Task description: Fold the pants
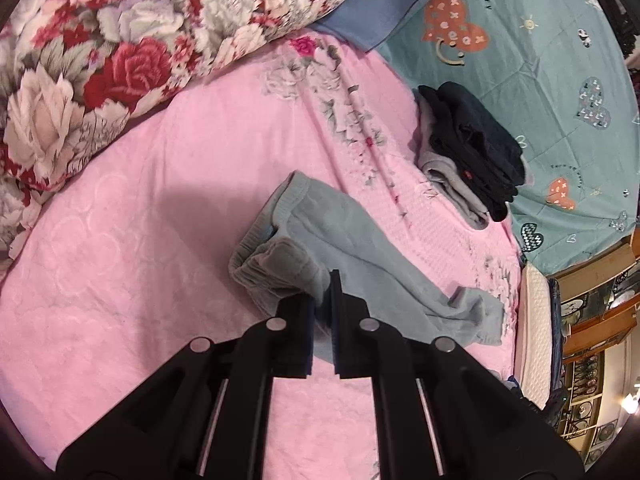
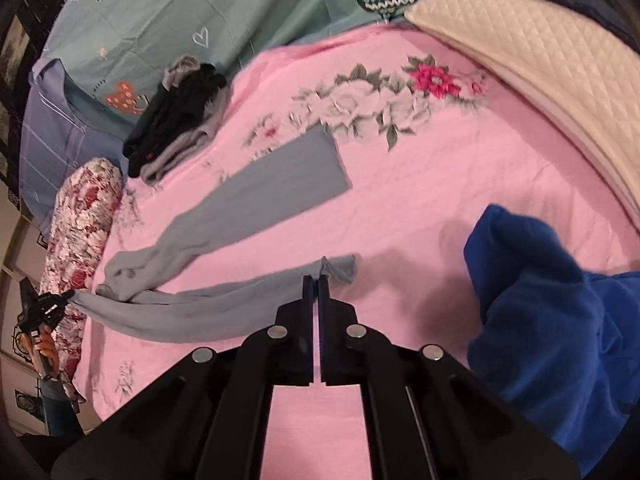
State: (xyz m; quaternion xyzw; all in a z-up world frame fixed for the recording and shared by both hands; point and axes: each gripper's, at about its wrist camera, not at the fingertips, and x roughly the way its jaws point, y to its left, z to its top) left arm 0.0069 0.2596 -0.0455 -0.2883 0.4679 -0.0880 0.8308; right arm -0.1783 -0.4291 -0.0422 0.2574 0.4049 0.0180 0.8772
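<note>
Grey pants (image 2: pixel 264 196) lie on a pink bedspread (image 2: pixel 440 184). One leg lies flat, stretching away toward the flower print. The other leg (image 2: pixel 208 308) is lifted and stretched between the two grippers. My right gripper (image 2: pixel 317 280) is shut on that leg's cuff. In the left wrist view the waistband end (image 1: pixel 280 248) is bunched, and my left gripper (image 1: pixel 320 292) is shut on the grey fabric there. The left gripper (image 2: pixel 50 306) also shows at the left edge of the right wrist view, held by a hand.
A stack of folded dark and grey clothes (image 1: pixel 472 152) sits at the far side of the pink spread. A floral quilt roll (image 1: pixel 120 52) lies on the left. A blue garment (image 2: pixel 560 312) lies on the right, and a cream quilted pillow (image 2: pixel 540 68) beyond it.
</note>
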